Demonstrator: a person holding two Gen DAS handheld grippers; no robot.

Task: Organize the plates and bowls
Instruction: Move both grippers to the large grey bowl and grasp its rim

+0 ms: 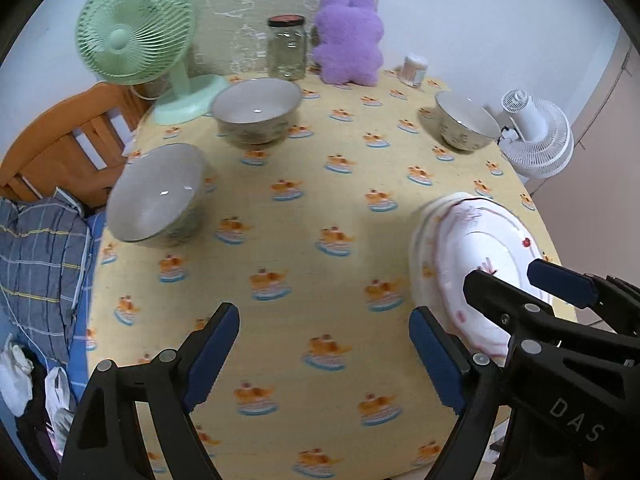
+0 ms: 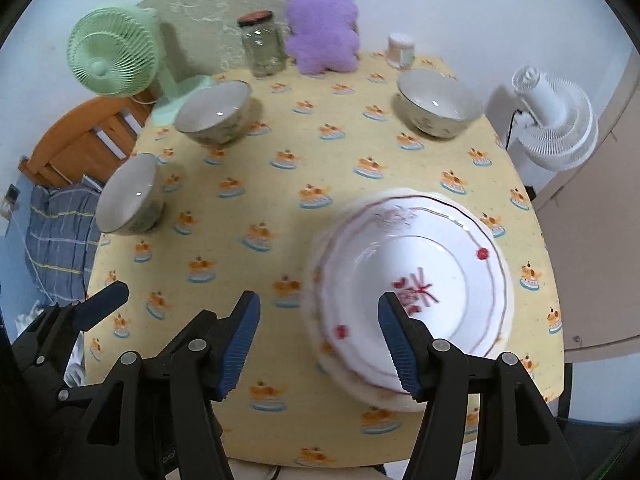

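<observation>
Fingers of both grippers stand spread with nothing between them. The left gripper [image 1: 324,356] hangs over bare tablecloth [image 1: 320,184], its jaws wide apart; the right gripper [image 2: 318,346] has its jaws about half apart, one pad over the cloth and the other over the near rim of the plate stack [image 2: 408,280], not pressing it.

The plates lie at the near right of the table, directly under and ahead of the right gripper, so that hand is the nearer one to them. The stack looks finished, so I judge the bowls are what is left to gather. All three lie farther out from the fingers: a near-left bowl [image 1: 156,196] at the table's left edge, a far-left bowl [image 1: 256,110] by the green fan [image 1: 136,28], and a far-right bowl [image 1: 466,120] near the white fan [image 1: 536,136]. The left gripper is closer to the two left bowls, the right gripper to the far-right one. Being round, the bowls favour no one line of approach.

Count: three bowls, each apart from the others; one stack of plates, seemingly three or so, though blur hides the exact number.
</observation>
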